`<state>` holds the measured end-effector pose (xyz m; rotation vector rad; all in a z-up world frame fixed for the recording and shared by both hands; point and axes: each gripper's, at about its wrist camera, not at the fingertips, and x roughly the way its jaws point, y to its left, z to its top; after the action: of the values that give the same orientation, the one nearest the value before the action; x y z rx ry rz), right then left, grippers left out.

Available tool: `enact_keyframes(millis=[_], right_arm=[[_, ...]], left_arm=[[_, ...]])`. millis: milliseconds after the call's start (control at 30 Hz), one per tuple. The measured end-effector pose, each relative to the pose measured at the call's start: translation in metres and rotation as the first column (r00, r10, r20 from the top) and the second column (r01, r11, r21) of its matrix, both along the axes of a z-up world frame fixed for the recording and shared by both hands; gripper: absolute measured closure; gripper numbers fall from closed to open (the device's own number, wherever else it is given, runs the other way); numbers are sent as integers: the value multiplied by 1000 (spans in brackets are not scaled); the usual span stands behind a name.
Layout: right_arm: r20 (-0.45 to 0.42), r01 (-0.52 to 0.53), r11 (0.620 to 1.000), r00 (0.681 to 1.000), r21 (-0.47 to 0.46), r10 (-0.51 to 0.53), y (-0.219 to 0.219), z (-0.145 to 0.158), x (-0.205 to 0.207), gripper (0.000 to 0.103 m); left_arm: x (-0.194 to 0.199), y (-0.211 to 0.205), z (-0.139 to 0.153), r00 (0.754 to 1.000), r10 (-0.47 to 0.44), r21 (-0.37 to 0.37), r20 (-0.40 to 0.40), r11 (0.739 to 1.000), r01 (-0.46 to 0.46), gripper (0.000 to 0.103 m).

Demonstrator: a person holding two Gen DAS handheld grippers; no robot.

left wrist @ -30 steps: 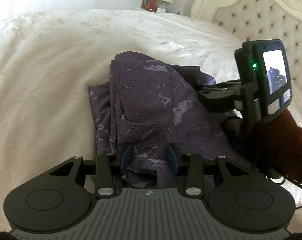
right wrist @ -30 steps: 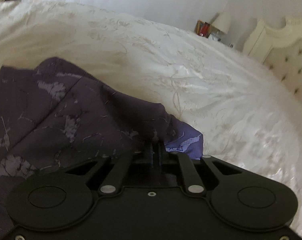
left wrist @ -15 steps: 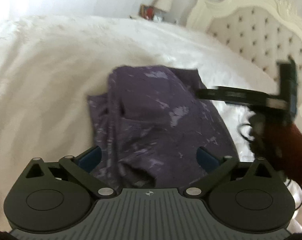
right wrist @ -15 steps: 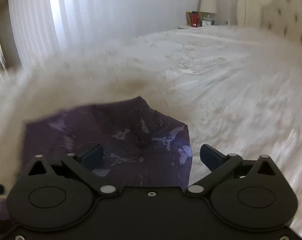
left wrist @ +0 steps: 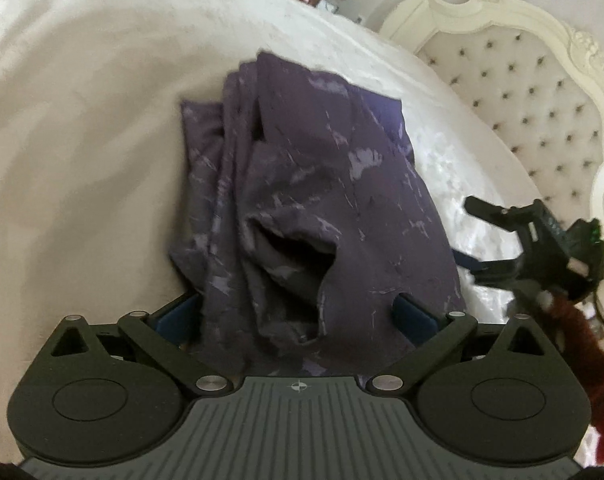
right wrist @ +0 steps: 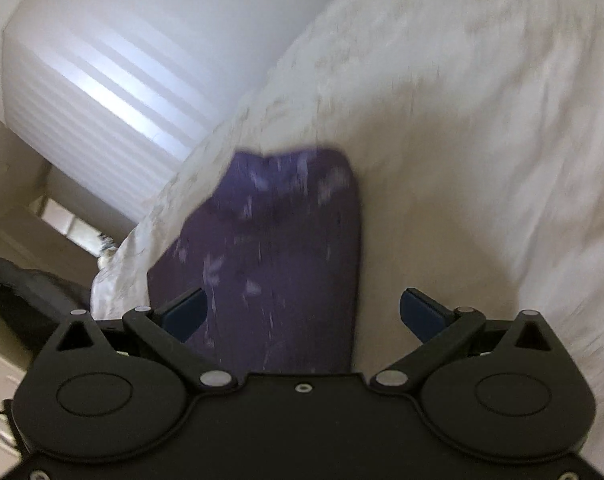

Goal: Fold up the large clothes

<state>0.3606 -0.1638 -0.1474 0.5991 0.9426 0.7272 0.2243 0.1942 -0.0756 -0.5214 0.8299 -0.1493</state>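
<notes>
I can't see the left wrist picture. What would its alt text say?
A folded purple patterned garment lies on a cream bedspread, between the wide-open blue-padded fingers of the left gripper. At right, the right gripper, also open, is off the cloth, before a tufted headboard.

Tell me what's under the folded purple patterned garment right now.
The purple patterned garment lies bunched on the cream embroidered bedspread, which shows all around it. Whatever sits directly beneath its folds is covered. A dark gap opens between layers, but its inside is too shadowed to read.
</notes>
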Motion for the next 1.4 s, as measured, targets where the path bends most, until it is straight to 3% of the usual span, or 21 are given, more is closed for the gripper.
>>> enact_keyframes(millis=[100,233,333,367,400,467,567,700,833,1000,1067,1133,1167,1233,1267,1333,1400], right_arm=[[-30,-41,998,999,57,43,12,-17,4,0],[-35,-92,987,995,131,97,26,-27,9,0],[-20,-131,984,991,119,134,42,-28,12,1],[-14,-135,985,990,103,137,47,-25,12,8],[-11,-130,988,991,85,132,49,-23,10,21],[6,-125,988,992,86,125,44,-17,7,34],[54,-122,989,992,80,118,32,-1,5,41],[120,-92,996,988,-10,92,4,26,12,41],[145,31,995,989,-99,-17,-56,45,22,41],[164,185,953,975,-238,-149,-134,60,19,41],[169,242,926,965,-291,-199,-154,58,14,37],[159,289,886,956,-363,-247,-161,49,9,30],[151,301,861,953,-411,-262,-156,43,7,22],[165,319,809,948,-493,-273,-148,29,0,12],[171,325,805,946,-496,-276,-149,24,-5,8],[178,351,806,936,-477,-302,-144,20,-11,7],[211,385,780,923,-493,-323,-139,27,-17,6]], left_arm=[[8,0,-9,1000,1,-10,-17,1000,-1,0],[18,10,-19,999,13,-75,-34,997,-15,0],[22,12,-21,1000,-10,-118,-30,993,6,1],[23,12,-21,999,-24,-132,-24,991,20,1],[23,11,-21,999,-38,-150,-12,988,36,1],[23,5,-20,999,-53,-188,11,981,55,1],[31,-11,-19,997,-73,-240,33,968,79,1],[62,-55,-17,990,-129,-267,51,954,138,1],[109,-124,-17,968,-242,-283,64,926,250,1],[149,-205,-14,932,-360,-290,53,887,359,1],[151,-221,-14,934,-355,-261,46,898,354,1],[145,-218,-19,959,-284,-214,27,935,283,2],[141,-210,-25,971,-238,-194,8,952,235,2],[135,-191,-36,975,-223,-230,11,948,219,8],[132,-187,-36,972,-235,-220,9,948,231,13],[131,-188,-25,969,-247,-154,5,957,244,13],[124,-188,-14,970,-243,-108,19,964,243,13]])
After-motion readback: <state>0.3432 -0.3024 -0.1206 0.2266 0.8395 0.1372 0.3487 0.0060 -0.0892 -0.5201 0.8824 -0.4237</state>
